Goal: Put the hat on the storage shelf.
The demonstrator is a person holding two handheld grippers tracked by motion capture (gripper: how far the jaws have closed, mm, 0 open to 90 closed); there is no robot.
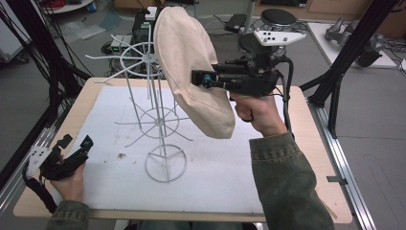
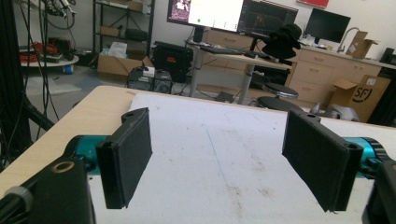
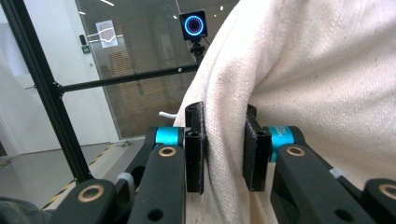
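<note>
A cream cloth hat (image 1: 191, 62) hangs in the air beside the top of a white wire stand (image 1: 158, 120), which rises from the white mat (image 1: 215, 172). My right gripper (image 1: 198, 79) comes in from the right and is shut on a fold of the hat. In the right gripper view the jaws (image 3: 225, 149) pinch the cream fabric (image 3: 303, 70) between them. My left gripper (image 1: 75, 142) rests low at the table's front left corner, open and holding nothing. In the left gripper view, its pads (image 2: 219, 163) stand wide apart over the bare mat.
The stand has spoked rings at two heights and a ring base (image 1: 166, 166) near the mat's middle. The wooden table edge (image 1: 313, 143) borders the mat. Black frame posts (image 1: 349, 48) and cables (image 1: 28, 57) flank the table; a stool (image 1: 277, 17) stands behind.
</note>
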